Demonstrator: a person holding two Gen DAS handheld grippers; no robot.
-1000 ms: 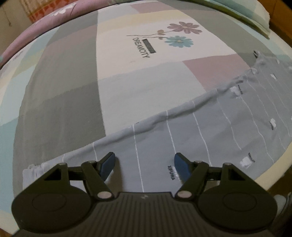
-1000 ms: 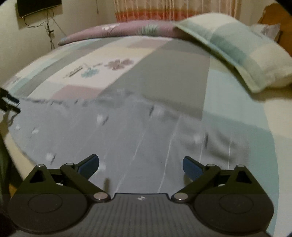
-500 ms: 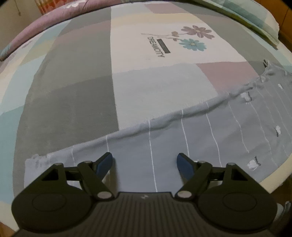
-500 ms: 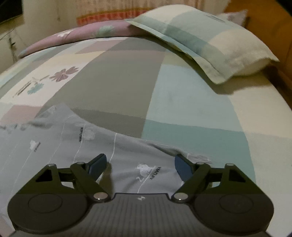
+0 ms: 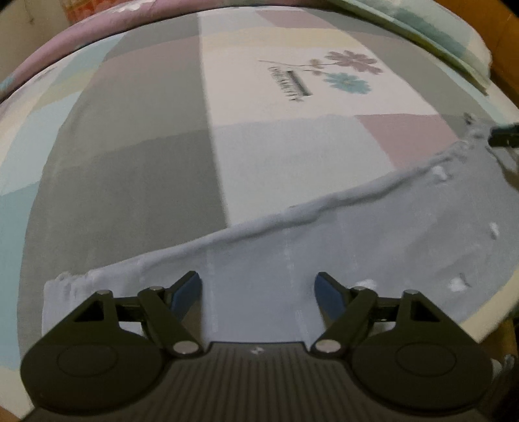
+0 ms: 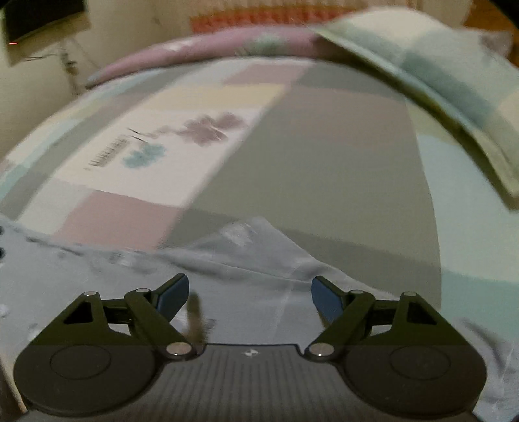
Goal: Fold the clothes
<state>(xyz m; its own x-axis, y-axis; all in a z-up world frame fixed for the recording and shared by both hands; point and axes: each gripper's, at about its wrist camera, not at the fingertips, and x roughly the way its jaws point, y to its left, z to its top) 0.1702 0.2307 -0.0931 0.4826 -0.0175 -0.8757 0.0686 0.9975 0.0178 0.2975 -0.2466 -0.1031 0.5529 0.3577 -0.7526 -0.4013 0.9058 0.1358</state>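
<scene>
Grey garment [image 5: 373, 246], thin white stripes and small white marks, spread flat along the near edge of a bed; its far hem runs diagonally across the patchwork bedsheet [image 5: 146, 168].

Left gripper [image 5: 258, 290]: hovers over the left end of the garment, blue pads apart, jaws opening, only flat cloth beneath and nothing pinched. Against a second ago, the jaws stand wider and the view has shifted along the hem, so the garment's pale left corner [image 5: 56, 292] now sits nearer the left finger.

Right gripper [image 6: 249, 293]: jaws wide, pads clear of the cloth, hovering over the garment's right portion [image 6: 259, 269]. Half a second ago this view faced the pillow side and the garment's right edge; it now faces left again, the flower print [image 6: 211, 128] back at centre-left, frame blurred.

Left wrist view only: the sheet's lettering beside the flowers [image 5: 348, 69], the whole diagonal hem, a dark gripper part at the far right edge [image 5: 504, 134].

Right wrist view only: pillow [image 6: 438, 74] at far right, a raised crease in the cloth just beyond the fingers, a wall-mounted dark screen [image 6: 42, 19] at far left, curtain [image 6: 259, 18] behind the bed.
</scene>
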